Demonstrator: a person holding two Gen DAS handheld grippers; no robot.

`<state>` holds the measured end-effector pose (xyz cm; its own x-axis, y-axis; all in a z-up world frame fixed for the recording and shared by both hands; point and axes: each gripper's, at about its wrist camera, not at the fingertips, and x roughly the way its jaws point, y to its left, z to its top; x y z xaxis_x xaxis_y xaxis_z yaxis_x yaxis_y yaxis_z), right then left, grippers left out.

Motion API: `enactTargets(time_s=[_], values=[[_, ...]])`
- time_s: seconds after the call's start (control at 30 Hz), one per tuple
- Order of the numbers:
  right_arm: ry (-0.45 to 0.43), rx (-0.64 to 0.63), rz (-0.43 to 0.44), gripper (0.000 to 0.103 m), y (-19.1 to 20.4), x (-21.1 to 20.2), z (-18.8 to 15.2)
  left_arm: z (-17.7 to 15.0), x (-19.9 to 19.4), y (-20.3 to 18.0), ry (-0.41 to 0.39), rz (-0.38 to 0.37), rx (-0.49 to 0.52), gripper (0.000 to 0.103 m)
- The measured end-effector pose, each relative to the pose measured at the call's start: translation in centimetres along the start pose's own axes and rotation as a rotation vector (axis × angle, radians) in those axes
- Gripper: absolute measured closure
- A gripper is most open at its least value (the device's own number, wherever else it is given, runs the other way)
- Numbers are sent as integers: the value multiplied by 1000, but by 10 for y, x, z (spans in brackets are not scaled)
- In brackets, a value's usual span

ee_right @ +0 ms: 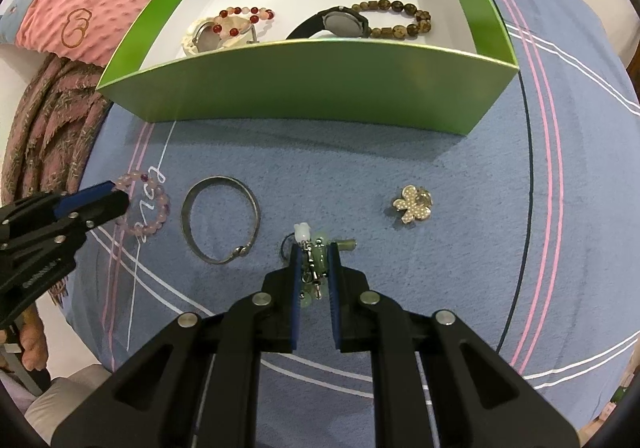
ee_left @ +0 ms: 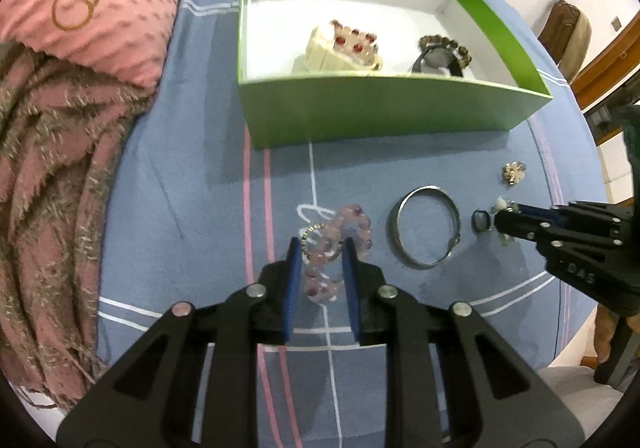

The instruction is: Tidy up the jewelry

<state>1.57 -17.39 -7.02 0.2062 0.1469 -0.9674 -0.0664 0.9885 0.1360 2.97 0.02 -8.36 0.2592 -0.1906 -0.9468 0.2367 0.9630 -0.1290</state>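
A blue bedspread (ee_right: 360, 152) with pink and white stripes carries everything, and the green box (ee_right: 304, 88) is the landmark. Left of it lies a pink blanket (ee_left: 100, 8). In front of its left corner, the left gripper (ee_left: 322, 248) pinches a pale pink bead bracelet (ee_left: 340, 244). A silver bangle (ee_right: 220, 220) lies loose before the box's front wall. Before the middle, the right gripper (ee_right: 314, 260) is pressed together on a small charm cluster (ee_right: 314, 268). The flower brooch (ee_right: 412, 204) sits before the right end.

The stretchy bracelet may slip or snag the bangle on lifting. Only the right wrist view shows the box's watches and beads clearly.
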Motion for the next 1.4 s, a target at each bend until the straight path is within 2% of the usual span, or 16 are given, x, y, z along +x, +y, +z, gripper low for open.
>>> enactTargets(time_s=[0.17, 0.27, 0.33, 0.5, 0.6, 0.67, 0.7, 0.73, 0.87, 1.13, 1.4], values=[[2, 2, 2, 91, -1, 0, -1, 3, 20, 11, 35, -3, -38, 82], [0, 5, 3, 91, -1, 0, 0, 3, 17, 12, 34, 1, -42, 81], [0, 12, 3, 91, -2, 0, 0, -1, 15, 12, 37, 17, -33, 71], [4, 17, 6, 91, -2, 1, -1, -13, 12, 9, 57, 27, -15, 70], [5, 13, 6, 91, -1, 2, -1, -14, 16, 3, 58, 61, 1, 73], [5, 11, 6, 91, -1, 2, -1, -13, 17, 0, 54, 92, 15, 82], [4, 11, 7, 91, -1, 2, -1, -12, 19, -3, 55, 105, 20, 92], [4, 10, 7, 91, -2, 2, 0, -12, 20, -3, 58, 104, 19, 94], [-3, 13, 7, 91, -3, 0, -1, -13, 19, -3, 66, 68, 7, 95], [-48, 8, 10, 91, -2, -22, -2, -9, -31, -2, -33, 18, -12, 95], [-153, -19, 16, 91, 6, -72, 3, 6, -81, -11, -149, 3, 19, 95]])
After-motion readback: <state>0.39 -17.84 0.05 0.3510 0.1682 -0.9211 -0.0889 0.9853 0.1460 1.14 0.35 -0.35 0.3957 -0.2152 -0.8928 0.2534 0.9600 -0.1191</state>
